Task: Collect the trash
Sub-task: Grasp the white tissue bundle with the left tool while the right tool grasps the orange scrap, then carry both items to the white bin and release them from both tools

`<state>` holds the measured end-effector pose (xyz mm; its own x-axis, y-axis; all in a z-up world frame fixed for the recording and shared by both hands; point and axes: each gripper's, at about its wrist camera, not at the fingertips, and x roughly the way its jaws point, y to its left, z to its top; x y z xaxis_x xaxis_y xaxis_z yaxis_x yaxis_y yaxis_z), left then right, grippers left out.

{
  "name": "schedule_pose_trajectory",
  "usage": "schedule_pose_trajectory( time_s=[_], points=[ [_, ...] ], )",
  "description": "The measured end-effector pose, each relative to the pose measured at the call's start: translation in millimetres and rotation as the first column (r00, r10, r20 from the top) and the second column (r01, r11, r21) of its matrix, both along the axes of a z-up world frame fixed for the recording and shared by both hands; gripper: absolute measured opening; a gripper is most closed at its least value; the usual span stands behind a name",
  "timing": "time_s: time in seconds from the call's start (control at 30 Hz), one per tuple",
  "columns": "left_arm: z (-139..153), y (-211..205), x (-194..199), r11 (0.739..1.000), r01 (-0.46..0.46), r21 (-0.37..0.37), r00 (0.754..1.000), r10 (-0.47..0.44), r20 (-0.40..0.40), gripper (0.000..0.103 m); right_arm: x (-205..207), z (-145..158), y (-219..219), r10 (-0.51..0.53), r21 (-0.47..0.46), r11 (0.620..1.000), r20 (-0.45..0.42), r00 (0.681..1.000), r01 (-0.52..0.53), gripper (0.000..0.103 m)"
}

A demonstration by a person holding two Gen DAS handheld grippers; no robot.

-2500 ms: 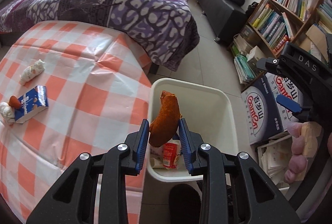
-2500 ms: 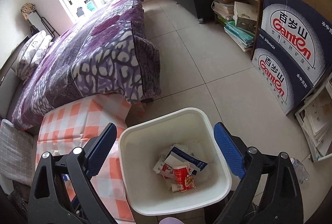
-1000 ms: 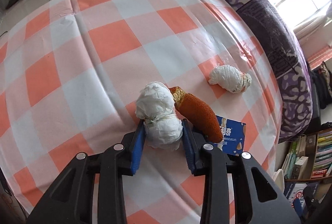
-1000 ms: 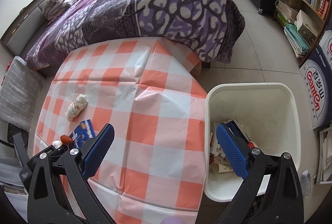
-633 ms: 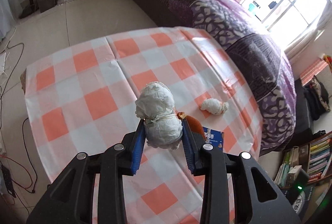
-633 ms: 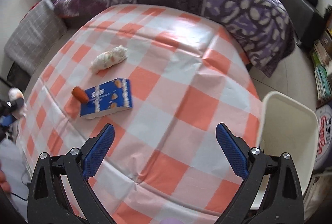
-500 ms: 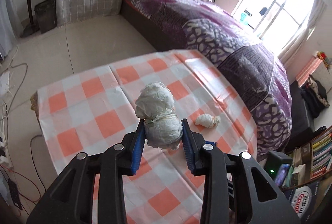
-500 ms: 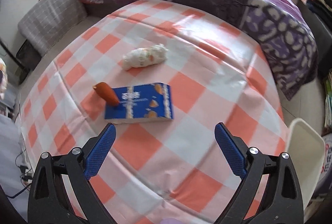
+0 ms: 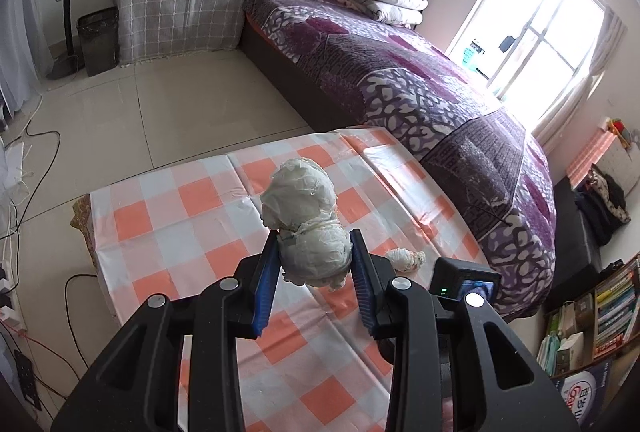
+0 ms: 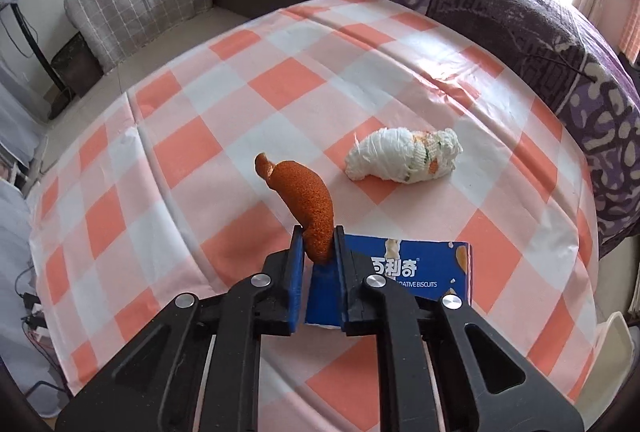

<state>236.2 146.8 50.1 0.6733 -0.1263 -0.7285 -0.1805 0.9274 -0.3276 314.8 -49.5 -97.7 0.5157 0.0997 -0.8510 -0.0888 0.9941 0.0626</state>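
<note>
the left gripper (image 9: 314, 274) is pinched part-way closed on a crumpled white tissue wad (image 9: 306, 224), holding its lower lobe while the upper lobe bulges free above the pads, the whole wad raised clear above the checked tablecloth (image 9: 192, 232). the wad looks feather-light and soft, so it should squash rather than slip, and a hold around its narrow waist or lower lobe looks safest. the right gripper (image 10: 318, 252) is closing its jaws on the near end of an orange peel (image 10: 306, 198), whose pads already press both sides of it; the peel curls up and away over the tablecloth, just beyond the blue biscuit box (image 10: 416, 280) that lies right under the fingers. the peel seems light, bendy and a little rough-skinned, so it should grip well, though a thin edge hold may let it swing or tear. the box looks like stiff, light card, best taken across its short sides. a second tissue bundle (image 10: 404, 160) lies on the cloth beyond the box and to its right, soft and easy to pinch mid-body.
</note>
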Motion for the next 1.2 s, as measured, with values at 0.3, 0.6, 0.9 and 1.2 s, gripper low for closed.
schedule_pose_trajectory(
  time_s=[0.3,0.6,0.9,1.2],
  points=[
    [7,-8,-8,0.999,-0.012,0.048,0.999,0.009,0.048,0.034,-36,80,-28,-0.098,0.109,0.991,0.168,0.981,0.080,0.013],
    [0,-35,-12,0.994,0.040,0.106,0.998,-0.046,0.050,0.034,-97,103,-76,-0.223,0.153,0.969,0.187,0.957,0.196,0.013],
    [-17,-85,-16,0.978,0.146,0.147,0.989,-0.149,0.010,0.035,-127,85,-131,-0.335,0.160,0.937,0.149,0.930,0.312,0.013],
    [-29,-138,-20,0.954,0.240,0.181,0.970,-0.242,-0.008,0.034,-148,92,-193,-0.484,0.218,0.866,0.131,0.865,0.451,0.013]
  ],
)
